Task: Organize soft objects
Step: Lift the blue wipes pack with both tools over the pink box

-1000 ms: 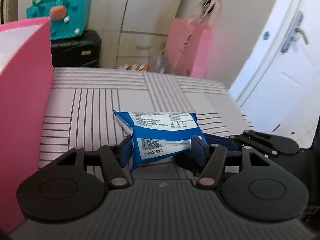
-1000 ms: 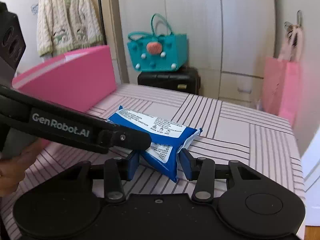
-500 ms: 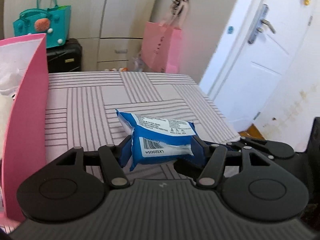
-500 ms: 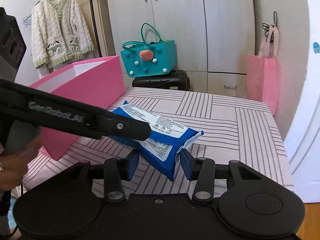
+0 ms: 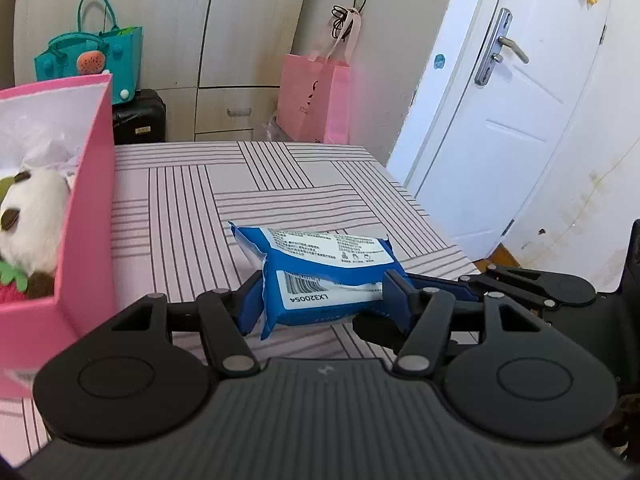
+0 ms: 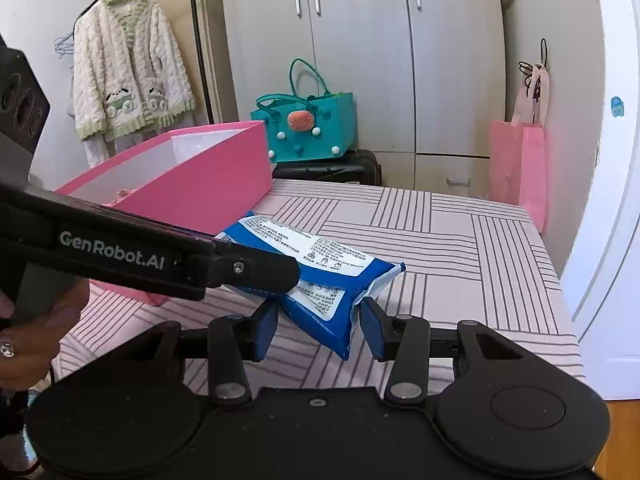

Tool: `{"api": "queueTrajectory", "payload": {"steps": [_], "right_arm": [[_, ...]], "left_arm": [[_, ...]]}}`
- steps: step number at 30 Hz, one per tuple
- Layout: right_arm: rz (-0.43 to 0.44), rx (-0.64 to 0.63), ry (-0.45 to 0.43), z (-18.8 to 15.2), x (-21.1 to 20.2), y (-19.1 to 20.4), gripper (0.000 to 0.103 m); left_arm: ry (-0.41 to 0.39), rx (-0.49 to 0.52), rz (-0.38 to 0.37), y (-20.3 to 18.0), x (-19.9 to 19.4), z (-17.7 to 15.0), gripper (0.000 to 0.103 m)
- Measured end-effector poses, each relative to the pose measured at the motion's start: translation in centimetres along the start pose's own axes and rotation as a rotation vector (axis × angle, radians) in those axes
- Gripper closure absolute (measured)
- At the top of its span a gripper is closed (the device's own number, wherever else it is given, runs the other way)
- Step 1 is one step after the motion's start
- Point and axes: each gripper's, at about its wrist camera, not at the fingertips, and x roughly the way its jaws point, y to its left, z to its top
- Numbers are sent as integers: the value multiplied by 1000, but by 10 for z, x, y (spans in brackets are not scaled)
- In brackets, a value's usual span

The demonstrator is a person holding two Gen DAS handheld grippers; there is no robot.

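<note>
A blue soft pack of wipes [image 5: 320, 276] with a white label is held above the striped table. My left gripper [image 5: 320, 300] is shut on one end of it. My right gripper [image 6: 320, 320] is shut on the other end [image 6: 320, 300]; its fingers also show at the right of the left wrist view [image 5: 440, 284]. The left gripper's arm crosses the right wrist view from the left [image 6: 160, 256]. An open pink box [image 5: 84, 208] stands to the left with a plush panda [image 5: 28, 216] inside.
The table has a pink striped cloth [image 5: 224, 184]. Its right edge drops off toward a white door [image 5: 512, 120]. Behind the table are a black suitcase [image 6: 332, 168] with a teal bag [image 6: 308, 128] on it, a pink paper bag [image 5: 312, 100] and wardrobes.
Both grippers have lifted the pack higher above the table. The left wrist view now looks down into the pink box, where the plush panda shows.
</note>
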Motion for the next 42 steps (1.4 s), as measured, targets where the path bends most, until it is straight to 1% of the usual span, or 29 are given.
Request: {"api": "queueTrajectory", "payload": {"steps": [4,9,15,20,21,26,30,34,36,39,42], "right_arm": [[4,-32,21,1,-14,12,52],[47,-57,62,4,-27,26,52],[107,-129,109,7,-34,50,52],[170,-187,147,11,-40,73,52],[187,-199,154,12,-41,78,52],[279,-248,183,19,-39,101,52],[320,-268,174,28,-38,116,52],[376,-281,185,35,-36,125,52],[405,-276,189,40,-34,129,52],[425,-268,182,49,-29,132,52],[425,-277,167,60,-25,134,52]], "left_arm": [[5,-17,-23,1,-17,-6,42],[41,-48,-56,9,-40,-14,42],[62,-67,-34,14,-69,-28,42],[107,-192,-50,34,-92,-43,42],[112,-204,-50,37,-97,-45,42],[121,-198,7,44,-127,-51,43],[131,-193,36,49,-148,-51,43],[160,-203,60,55,-164,-46,43],[165,-186,83,55,-171,-42,43],[156,-152,115,54,-179,-36,43],[137,-134,133,57,-184,-27,43]]}}
